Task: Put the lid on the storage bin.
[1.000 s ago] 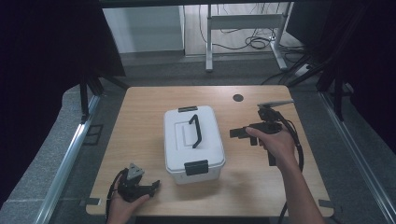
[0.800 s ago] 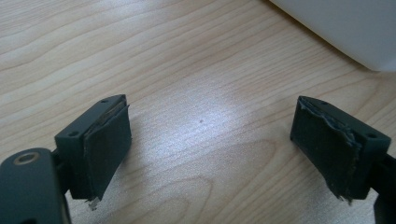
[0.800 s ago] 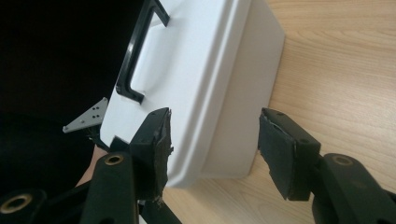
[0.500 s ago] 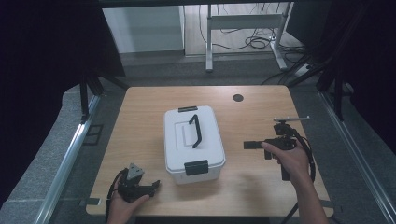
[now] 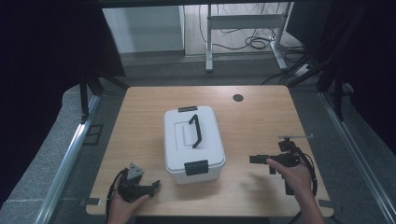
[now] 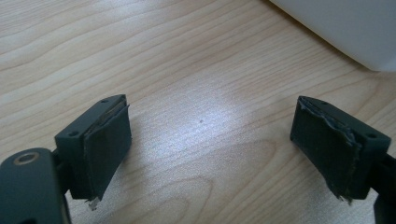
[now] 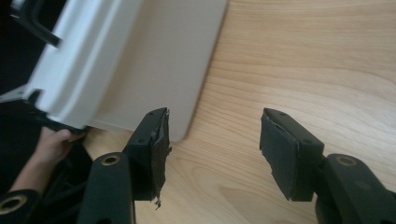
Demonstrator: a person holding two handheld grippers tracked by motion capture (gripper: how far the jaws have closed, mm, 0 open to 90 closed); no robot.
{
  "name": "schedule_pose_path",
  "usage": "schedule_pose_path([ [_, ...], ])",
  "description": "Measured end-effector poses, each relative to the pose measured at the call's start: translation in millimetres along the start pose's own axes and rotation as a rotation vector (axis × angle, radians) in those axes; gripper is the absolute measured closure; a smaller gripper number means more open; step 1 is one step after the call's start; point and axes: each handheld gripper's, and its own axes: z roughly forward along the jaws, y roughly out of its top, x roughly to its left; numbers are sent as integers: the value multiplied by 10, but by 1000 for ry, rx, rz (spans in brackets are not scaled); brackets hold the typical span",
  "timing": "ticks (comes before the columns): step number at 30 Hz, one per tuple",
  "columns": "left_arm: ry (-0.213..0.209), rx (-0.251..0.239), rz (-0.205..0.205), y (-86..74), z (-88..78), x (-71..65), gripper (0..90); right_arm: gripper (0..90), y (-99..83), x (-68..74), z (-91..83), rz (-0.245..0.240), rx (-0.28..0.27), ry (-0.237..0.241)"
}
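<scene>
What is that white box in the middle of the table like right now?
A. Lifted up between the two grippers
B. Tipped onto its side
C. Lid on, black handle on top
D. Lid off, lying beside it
C: in the high view the white box stands flat on the table with its lid on and its black handle on top.

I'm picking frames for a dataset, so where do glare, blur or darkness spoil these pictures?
High view: the table is evenly lit, its surroundings nearly black. Left gripper view: a pale glare patch on the wood between the open left claw. Right gripper view: the white box is softly blurred, its handle smeared.
</scene>
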Motion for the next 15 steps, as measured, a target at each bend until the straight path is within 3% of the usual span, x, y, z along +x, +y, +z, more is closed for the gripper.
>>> schedule_pose_path([
  [6, 0, 0, 0, 0, 0, 0, 123, 419, -73, -58, 60, -12, 3, -41],
  [15, 1, 1, 0, 0, 0, -1, 123, 417, -112, -73, 57, -19, -7, -21],
])
